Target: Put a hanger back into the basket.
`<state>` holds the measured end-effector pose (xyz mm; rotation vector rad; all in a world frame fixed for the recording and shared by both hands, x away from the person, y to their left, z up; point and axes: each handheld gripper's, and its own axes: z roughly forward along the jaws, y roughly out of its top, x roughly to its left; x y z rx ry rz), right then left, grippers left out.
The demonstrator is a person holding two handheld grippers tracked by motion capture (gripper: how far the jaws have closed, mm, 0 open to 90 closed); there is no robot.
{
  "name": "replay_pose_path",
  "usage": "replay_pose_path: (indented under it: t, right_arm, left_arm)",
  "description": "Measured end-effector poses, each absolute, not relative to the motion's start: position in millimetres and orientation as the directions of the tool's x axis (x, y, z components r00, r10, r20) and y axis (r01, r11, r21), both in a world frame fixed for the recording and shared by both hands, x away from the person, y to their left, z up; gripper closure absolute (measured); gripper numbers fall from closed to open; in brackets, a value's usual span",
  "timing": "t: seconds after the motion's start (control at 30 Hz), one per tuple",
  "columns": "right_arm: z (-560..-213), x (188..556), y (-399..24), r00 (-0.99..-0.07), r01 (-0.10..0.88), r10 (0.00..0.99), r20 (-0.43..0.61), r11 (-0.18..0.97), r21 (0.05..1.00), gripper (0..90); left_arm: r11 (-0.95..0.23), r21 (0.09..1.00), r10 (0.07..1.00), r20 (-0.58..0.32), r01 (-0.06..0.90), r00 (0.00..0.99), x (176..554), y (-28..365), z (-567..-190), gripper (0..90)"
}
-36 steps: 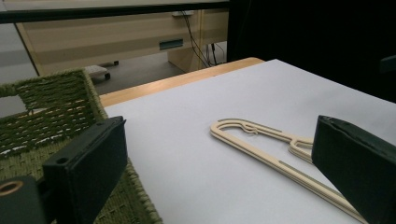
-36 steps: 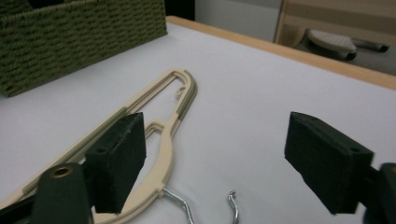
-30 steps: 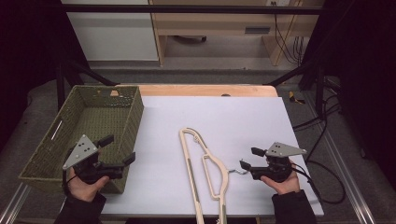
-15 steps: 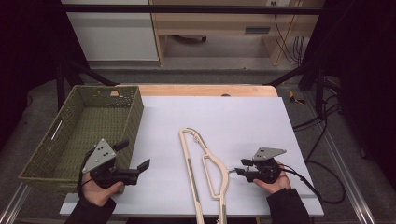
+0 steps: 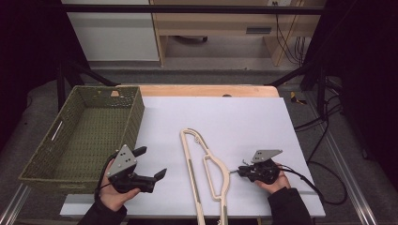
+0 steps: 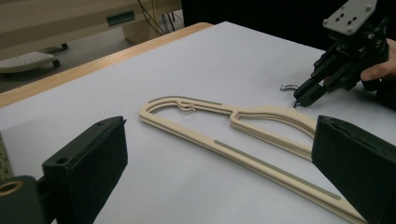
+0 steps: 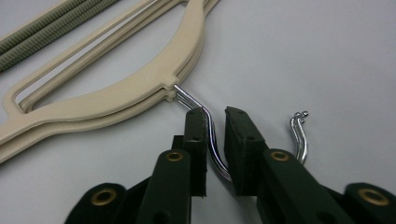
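Two cream-coloured plastic clothes hangers [image 5: 206,173], stacked one on the other with chrome wire hooks, lie flat on the white sheet [image 5: 225,117] that covers the wooden table, near its front edge and a little right of the middle. Their long bars run toward the person and the hooks point to the person's right. The right gripper [image 5: 241,171] sits low over the sheet just beside the hangers' curved shoulder, its jaws having just been closing. In the right gripper view the chrome hooks [image 7: 212,140] pass between the two black pads, which stand narrow around the wire with a slight gap visible on one side; the hook tips [image 7: 299,135] curl up beyond the right pad. The left gripper [image 5: 155,176] is held above the sheet's front left part, well apart from the hangers, jaws spread wide with nothing between them. A green woven rectangular basket [image 5: 82,136] stands at the table's left side, beside the left hand [image 5: 115,194]
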<state>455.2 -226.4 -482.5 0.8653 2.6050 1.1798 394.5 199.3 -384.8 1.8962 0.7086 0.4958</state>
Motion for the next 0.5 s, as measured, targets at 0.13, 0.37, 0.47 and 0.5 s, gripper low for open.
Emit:
replay_pose_path:
  t: [0.13, 0.37, 0.47, 0.5]
  right_arm:
    - [-481.8, 456.9, -228.0, -0.829, 0.441, 0.549, 0.111, 0.519, 0.732, 86.5]
    - [-479.4, 458.0, -230.2, -0.839, 0.427, 0.533, 0.110, 0.520, 0.739, 87.7]
    - [-478.3, 457.8, -230.4, -0.845, 0.414, 0.525, 0.099, 0.525, 0.744, 87.8]
    - [-477.6, 457.6, -230.5, -0.845, 0.412, 0.525, 0.098, 0.524, 0.745, 87.8]
  left_arm:
    - [-0.336, 0.902, 0.655, 0.018, 0.270, 0.755, 396.0, 190.7, -392.0, 3.7]
    - [-0.379, 0.880, 0.631, 0.020, 0.285, 0.776, 396.0, 173.9, -403.9, 3.8]
    - [-0.395, 0.871, 0.623, 0.021, 0.291, 0.782, 394.9, 166.2, -407.7, 3.9]
    - [-0.396, 0.870, 0.619, 0.016, 0.294, 0.785, 394.6, 163.7, -408.9, 3.9]
